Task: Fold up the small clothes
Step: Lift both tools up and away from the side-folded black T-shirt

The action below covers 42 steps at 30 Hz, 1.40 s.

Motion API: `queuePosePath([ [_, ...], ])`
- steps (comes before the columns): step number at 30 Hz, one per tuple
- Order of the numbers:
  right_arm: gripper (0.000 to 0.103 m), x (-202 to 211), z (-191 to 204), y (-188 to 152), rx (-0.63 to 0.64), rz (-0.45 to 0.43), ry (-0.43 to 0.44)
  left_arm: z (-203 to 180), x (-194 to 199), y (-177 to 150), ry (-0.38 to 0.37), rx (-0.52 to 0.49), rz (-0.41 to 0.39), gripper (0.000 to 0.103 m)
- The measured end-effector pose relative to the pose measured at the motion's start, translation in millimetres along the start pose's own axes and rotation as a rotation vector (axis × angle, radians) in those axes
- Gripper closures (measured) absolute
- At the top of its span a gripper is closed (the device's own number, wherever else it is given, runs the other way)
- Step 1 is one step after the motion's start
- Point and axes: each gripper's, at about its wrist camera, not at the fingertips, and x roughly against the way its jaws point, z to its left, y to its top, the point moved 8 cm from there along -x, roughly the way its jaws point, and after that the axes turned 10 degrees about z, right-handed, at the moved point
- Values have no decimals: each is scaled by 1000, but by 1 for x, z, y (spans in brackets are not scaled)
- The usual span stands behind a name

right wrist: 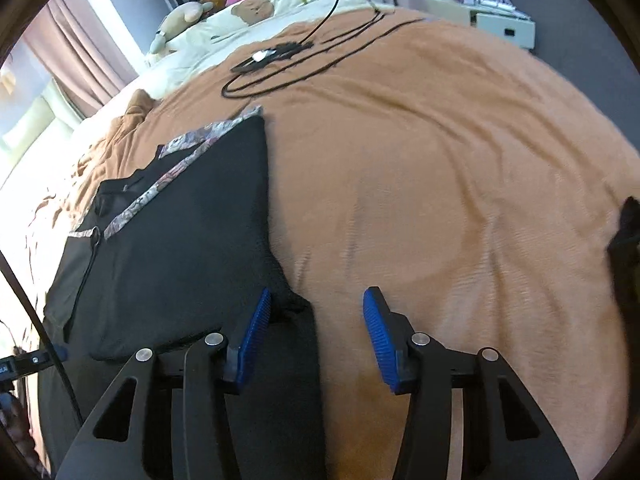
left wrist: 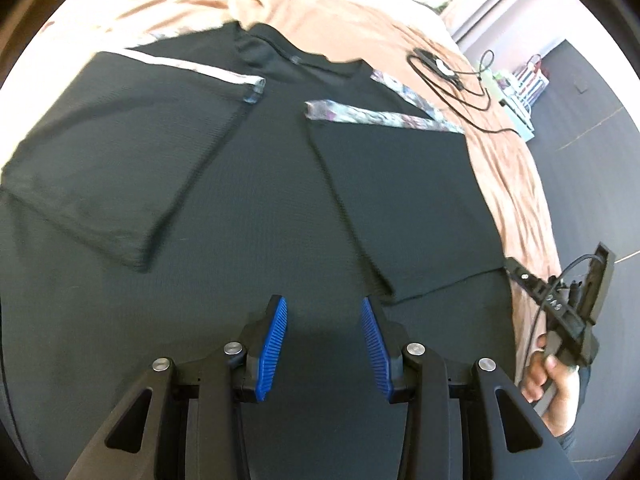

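- shirt [left wrist: 280, 184], black with patterned trim, lies flat on the tan bed cover [right wrist: 440, 160], collar toward the far side of the bed.
- left sleeve panel [left wrist: 120, 152] is folded in over the body; its trimmed edge points toward the middle.
- right sleeve panel [left wrist: 400, 200] is folded in likewise; in the right wrist view its outer edge runs as a straight line against the cover.
- strip of the shirt body shows between the two panels, so they do not meet.
- judgement: both side folds look done. what remains is the lengthwise fold, hem toward collar, and perhaps a final smoothing.
- lower corner of the right panel looks slightly rumpled just at the right finger; blur makes this uncertain.
- left gripper [left wrist: 324, 320]: fingers parted, nothing between the blue pads, hanging over the lower middle of the shirt, apart from the cloth.
- right gripper [right wrist: 316, 316]: fingers parted, nothing clamped. its left pad [right wrist: 252, 336] sits at the shirt's right edge, the other over bare cover. no cloth is held.
- the person's right hand [left wrist: 552, 376] shows at the edge of the left wrist view, around the gripper handle.
- black cable [right wrist: 304, 64] and a small dark device lie on the cover beyond the shirt, well apart from it.
- containers: a pale box-like unit [right wrist: 492, 20] stands on the floor past the bed, with striped items on or behind it; its contents cannot be told from here.
- soft toys and bedding [right wrist: 248, 12] are heaped at the head of the bed, not in any container.
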Motion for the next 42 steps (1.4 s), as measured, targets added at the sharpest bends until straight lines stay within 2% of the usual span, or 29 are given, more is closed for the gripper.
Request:
queuePosePath([
  [2, 57, 10, 3, -4, -12, -15, 30, 10, 11, -4, -7, 19, -11, 61],
  [6, 57, 24, 8, -29, -7, 6, 95, 30, 37, -15, 21, 22, -45, 49],
  [9, 55, 36, 12, -38, -7, 2, 111, 41, 56, -22, 35, 18, -62, 47],
  [10, 52, 43, 14, -42, -11, -7, 117, 46, 65, -26, 38, 18, -70, 45],
  [12, 34, 57, 19, -51, -4, -29, 112, 54, 82, -30, 49, 10, -92, 36],
  [13, 32, 62, 20, -55, -2, -38, 108, 58, 92, -32, 56, 4, -110, 29],
  [16, 23, 83, 18, -66, -2, -60, 92, 70, 119, -37, 64, 1, -161, 14],
  [19, 20, 108, 17, -80, 5, -87, 74, 82, 146, -46, 81, 5, -213, 6],
  [27, 14, 162, 33, -116, 25, -108, 108, 105, 191, -80, 75, 2, -283, 6],
  [36, 13, 210, 33, -159, 39, -137, 29, 118, 238, -128, 69, -20, -372, 6],
  [42, 13, 245, 39, -192, 43, -175, 36, 125, 269, -165, 28, 14, -416, 6],
])
